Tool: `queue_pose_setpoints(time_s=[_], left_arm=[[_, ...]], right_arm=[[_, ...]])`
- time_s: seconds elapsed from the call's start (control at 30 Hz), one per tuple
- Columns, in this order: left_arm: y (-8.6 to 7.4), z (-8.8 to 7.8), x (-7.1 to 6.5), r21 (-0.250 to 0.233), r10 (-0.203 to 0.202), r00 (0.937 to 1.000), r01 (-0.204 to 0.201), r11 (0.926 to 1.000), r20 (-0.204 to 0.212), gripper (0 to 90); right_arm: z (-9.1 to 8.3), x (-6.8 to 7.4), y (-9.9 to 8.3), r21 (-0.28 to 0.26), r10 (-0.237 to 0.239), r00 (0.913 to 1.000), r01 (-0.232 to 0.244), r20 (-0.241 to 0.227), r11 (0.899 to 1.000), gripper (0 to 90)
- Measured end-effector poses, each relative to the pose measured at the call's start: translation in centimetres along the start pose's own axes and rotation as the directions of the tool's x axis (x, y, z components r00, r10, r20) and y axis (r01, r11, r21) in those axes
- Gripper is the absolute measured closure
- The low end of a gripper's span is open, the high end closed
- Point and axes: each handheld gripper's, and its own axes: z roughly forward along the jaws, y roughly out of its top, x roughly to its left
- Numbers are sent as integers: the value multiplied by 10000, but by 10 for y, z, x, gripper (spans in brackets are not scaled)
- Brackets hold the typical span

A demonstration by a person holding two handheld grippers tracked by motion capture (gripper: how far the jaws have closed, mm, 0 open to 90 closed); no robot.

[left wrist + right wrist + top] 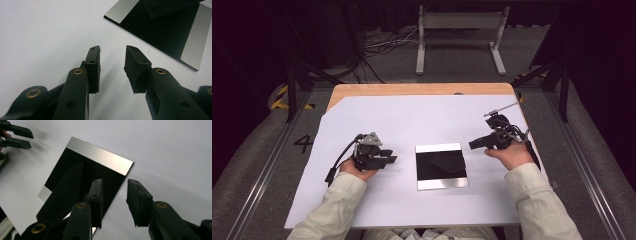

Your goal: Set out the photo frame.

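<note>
A flat square plate [441, 166] lies on the white sheet [412, 120] in front of the person. It is glossy black in the middle, with silver strips along its far and near edges, and it mirrors dark shapes. My left gripper [390, 160] rests to the left of the plate and points at it, open and empty. In the left gripper view its jaws [112, 53] stand apart over bare sheet, short of the plate [175, 32]. My right gripper [472, 144] hovers at the plate's far right corner, open, holding nothing [115, 186]. The plate [100, 160] reflects one jaw.
The white sheet covers a wooden table [412, 89] whose far edge shows. A white metal frame [459, 35] and cables [377, 47] stand on the floor beyond. Rails run down both sides of the table. My left gripper [17, 136] shows far off in the right gripper view.
</note>
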Motion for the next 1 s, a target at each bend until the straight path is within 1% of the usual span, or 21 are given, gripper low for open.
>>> queue_pose_setpoints(time_s=[0.13,0.23,0.3,0.4,0.53,0.67,0.77,0.8,1.0], left_arm=[[-1,0,0,7,-1,10000,1,10000,-2,656],[0,0,0,1,41,10000,-41,10000,-14,656],[0,0,0,6,58,10000,-58,10000,-13,656],[0,0,0,1,53,10000,-53,10000,-11,656],[0,0,0,4,40,10000,-40,10000,1,656],[0,0,0,7,53,10000,-53,10000,3,656],[0,0,-1,11,22,10000,-22,10000,19,655],[0,0,-1,12,26,10000,-26,10000,21,655],[0,1,0,-11,31,10000,-31,10000,3,654]], right_arm=[[0,5,-2,-108,20,9998,-22,-212,9999,633],[2,8,-3,-104,326,9987,-330,-403,9994,604],[2,9,-3,-87,415,9978,-420,-526,9991,596],[3,8,-3,-33,536,9969,-539,-581,9985,587],[7,5,-3,194,1155,9899,-1142,-829,9933,555],[11,6,-4,298,1170,9888,-1148,-923,9929,548],[12,7,-4,318,1268,9866,-1241,-1026,9918,528],[13,7,-4,305,1202,9865,-1175,-1110,9926,518],[14,10,-5,324,1258,9814,-1224,-1453,9920,481]])
